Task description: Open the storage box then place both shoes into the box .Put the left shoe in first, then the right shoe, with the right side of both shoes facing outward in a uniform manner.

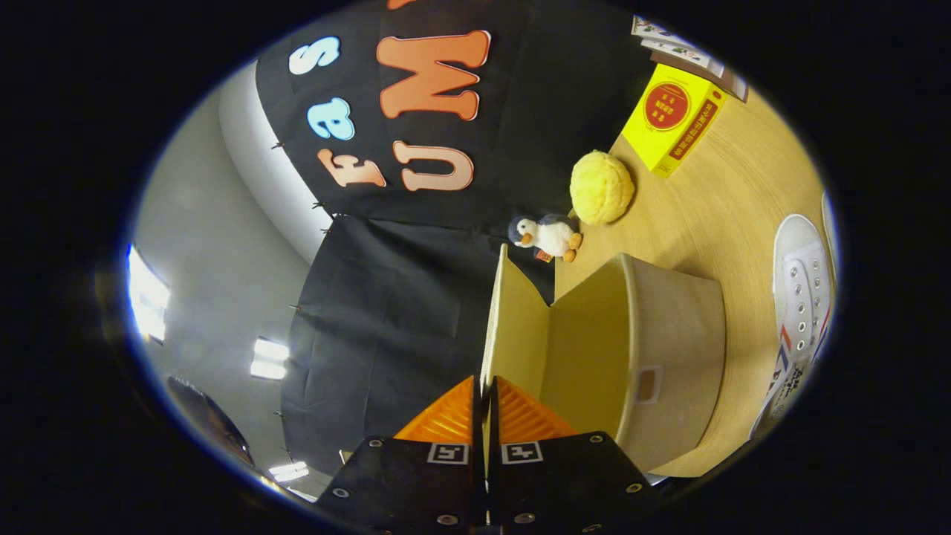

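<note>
The gripper [484, 397] is clamped on the raised lid [513, 319] of the beige storage box [654, 349] — both fingers pinching its thin edge. Beside the box lies a white sneaker [802, 297] on the wooden table [713, 215]; beyond, a penguin plush [546, 236], a yellow ball [602, 187] and a yellow carton [672, 119].

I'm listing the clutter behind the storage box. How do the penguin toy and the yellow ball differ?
The penguin toy is dark and white with orange feet; the yellow ball is one colour. The penguin is smaller. The ball is round and bumpy. Both sit on the wooden table, beyond the gripper pinching the box's lid.
</note>
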The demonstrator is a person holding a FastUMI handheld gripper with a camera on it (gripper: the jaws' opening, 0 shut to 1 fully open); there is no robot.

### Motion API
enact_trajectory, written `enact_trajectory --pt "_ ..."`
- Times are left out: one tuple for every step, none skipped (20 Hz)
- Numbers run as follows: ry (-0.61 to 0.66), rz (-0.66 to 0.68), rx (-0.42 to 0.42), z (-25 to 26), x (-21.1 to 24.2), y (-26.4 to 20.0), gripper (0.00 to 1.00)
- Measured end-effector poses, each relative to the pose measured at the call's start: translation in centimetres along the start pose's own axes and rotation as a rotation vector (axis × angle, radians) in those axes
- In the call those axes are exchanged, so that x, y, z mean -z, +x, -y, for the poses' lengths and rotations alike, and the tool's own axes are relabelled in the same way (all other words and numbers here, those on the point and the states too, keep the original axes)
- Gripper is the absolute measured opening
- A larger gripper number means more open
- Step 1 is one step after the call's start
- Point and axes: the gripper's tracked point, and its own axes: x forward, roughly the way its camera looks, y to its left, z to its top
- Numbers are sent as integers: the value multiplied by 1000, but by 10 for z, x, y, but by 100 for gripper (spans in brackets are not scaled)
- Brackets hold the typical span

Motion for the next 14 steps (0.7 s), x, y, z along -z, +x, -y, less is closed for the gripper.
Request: enact_trajectory --pt "-11 4 5 -8 0 7 2" --pt "-27 5 10 -15 1 14 3" --pt "-45 5 13 -24 2 22 3" --pt "-65 1 15 -33 4 30 3" --pt "-85 0 19 -41 6 36 3" --pt "-103 -1 22 -49 8 45 3" --pt "-119 -2 28 -55 10 55 3" --pt "-127 -3 32 -61 12 67 3" --pt "-136 -4 32 -70 16 76 3" --pt "-147 -8 36 -78 21 88 3" --pt "-157 -12 39 -81 26 99 3" --pt "-167 -22 43 -85 31 112 3" --pt "-182 -30 52 -88 36 123 3" --pt "-196 -42 63 -90 42 135 6"
